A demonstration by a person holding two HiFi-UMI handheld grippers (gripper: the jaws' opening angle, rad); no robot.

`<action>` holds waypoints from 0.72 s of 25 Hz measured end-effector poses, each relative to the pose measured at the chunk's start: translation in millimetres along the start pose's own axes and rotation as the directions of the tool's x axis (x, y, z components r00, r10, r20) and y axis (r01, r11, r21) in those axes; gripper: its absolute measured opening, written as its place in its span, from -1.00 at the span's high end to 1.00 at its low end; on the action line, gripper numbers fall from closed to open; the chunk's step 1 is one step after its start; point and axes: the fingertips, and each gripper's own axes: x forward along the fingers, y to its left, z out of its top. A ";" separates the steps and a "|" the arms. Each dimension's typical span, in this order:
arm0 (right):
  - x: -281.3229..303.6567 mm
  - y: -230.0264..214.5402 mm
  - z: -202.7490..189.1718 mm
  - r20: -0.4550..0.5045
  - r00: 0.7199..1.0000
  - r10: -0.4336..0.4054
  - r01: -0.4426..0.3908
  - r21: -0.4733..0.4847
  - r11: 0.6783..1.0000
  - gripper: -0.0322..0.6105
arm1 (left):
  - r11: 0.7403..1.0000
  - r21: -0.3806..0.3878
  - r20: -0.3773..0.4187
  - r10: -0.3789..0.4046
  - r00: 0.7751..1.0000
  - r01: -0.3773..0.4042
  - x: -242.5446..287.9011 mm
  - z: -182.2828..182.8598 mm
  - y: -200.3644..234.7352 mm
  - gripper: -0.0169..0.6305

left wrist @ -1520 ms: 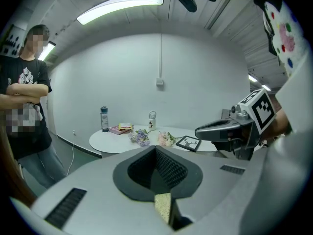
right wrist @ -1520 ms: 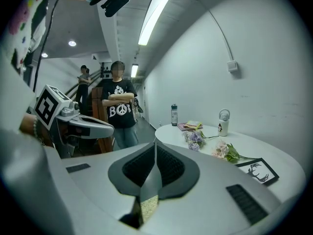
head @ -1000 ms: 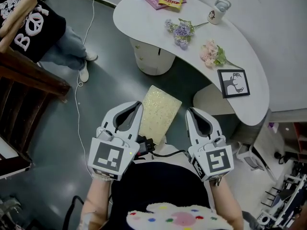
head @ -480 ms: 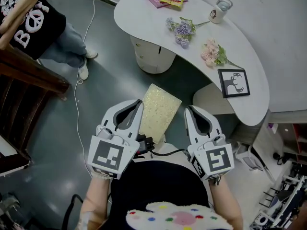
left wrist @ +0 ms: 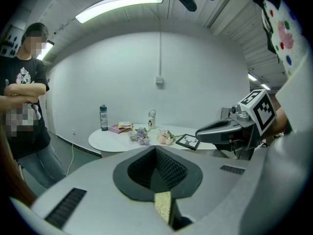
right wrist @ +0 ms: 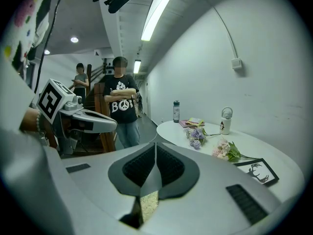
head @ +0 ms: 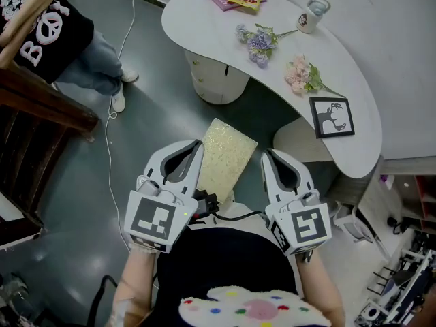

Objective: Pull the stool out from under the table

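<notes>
Stool (head: 225,159) with a pale, glittery seat stands on the grey floor (head: 153,118), near the white curved counter (head: 204,22); the whole seat shows clear of the counter top. The stool is between the left claw (head: 196,146) and the right claw (head: 267,155), which hang just beside its near end. Both claws are fully closed, pads together, and they hold nothing.

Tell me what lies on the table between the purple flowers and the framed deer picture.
A pink flower bunch lies between the purple flowers and the framed deer picture; the head view shows it.
</notes>
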 end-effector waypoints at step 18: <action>-0.8 4.4 -1.6 -0.005 1.000 -0.003 0.003 -0.016 1.000 0.78 | 1.000 0.009 0.007 -0.004 1.000 0.004 -1.7 -0.1 -0.1 0.90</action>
